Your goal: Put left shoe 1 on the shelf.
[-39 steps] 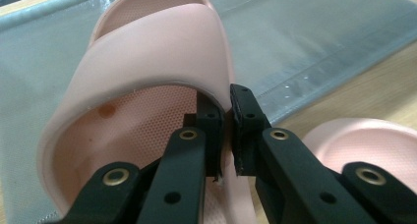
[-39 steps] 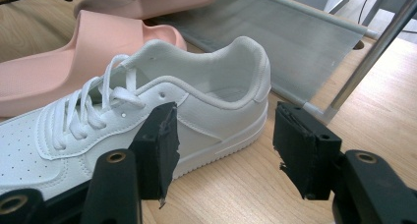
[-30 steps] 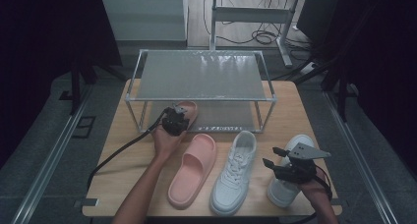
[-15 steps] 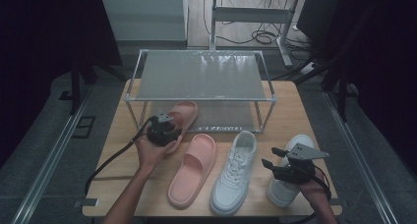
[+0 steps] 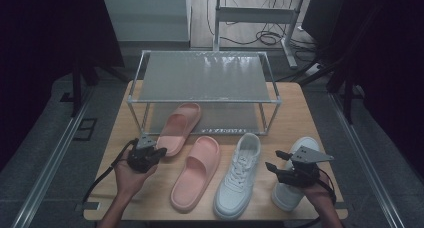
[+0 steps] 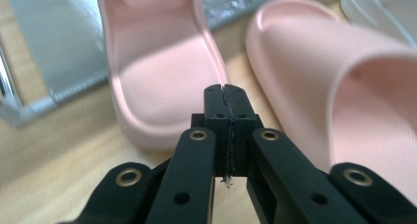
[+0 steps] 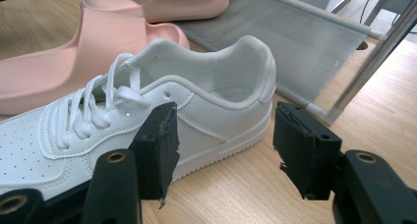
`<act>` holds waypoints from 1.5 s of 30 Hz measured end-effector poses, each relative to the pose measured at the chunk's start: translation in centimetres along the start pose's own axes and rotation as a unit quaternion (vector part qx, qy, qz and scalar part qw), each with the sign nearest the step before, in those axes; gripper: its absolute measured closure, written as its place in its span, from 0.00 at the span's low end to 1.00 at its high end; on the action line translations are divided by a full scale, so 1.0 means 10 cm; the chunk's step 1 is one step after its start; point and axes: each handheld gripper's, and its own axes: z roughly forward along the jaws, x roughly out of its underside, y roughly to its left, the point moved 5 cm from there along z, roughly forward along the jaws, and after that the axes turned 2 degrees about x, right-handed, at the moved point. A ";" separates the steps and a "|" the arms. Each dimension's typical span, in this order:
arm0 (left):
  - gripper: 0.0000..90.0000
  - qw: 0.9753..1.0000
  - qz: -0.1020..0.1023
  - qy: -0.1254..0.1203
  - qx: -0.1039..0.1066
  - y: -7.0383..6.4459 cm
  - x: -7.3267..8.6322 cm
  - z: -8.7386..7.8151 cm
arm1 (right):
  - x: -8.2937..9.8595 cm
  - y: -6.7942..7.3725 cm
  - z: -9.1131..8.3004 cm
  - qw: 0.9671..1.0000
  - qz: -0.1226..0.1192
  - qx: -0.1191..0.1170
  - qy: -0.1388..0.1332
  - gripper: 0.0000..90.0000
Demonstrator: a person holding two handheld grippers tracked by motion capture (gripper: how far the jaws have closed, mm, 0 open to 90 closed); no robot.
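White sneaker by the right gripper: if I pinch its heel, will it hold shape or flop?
The sneaker heel collar stands upright, so probably stiff enough. Its flat sole suggests it won't tip. The right gripper is open beside the heel.

Two pink slippers (image 5: 196, 172) (image 5: 179, 128), two white sneakers (image 5: 239, 174) (image 5: 296, 180), the far one partly hidden so probably its mate, one rack (image 5: 203, 77), two hand-held grippers (image 5: 156, 154) (image 5: 271, 162) on the surface (image 5: 295, 113).

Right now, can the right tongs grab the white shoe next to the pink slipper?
Probably yes. The right tongs are open, their jaws spread around the heel side of the white shoe, and nothing lies between them on the table.
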 end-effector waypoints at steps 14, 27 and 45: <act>1.00 1.000 0.001 0.024 0.003 0.03 0.19 0.03 | 0.00 0.00 0.01 1.000 0.000 -0.001 0.001 0.48; 1.00 0.999 -0.009 0.039 0.007 0.10 0.16 0.23 | 0.02 0.02 0.04 1.000 -0.001 -0.004 0.005 0.48; 1.00 0.999 -0.010 0.041 0.023 0.07 -0.02 0.41 | 0.01 0.02 0.04 1.000 -0.003 -0.003 0.005 0.48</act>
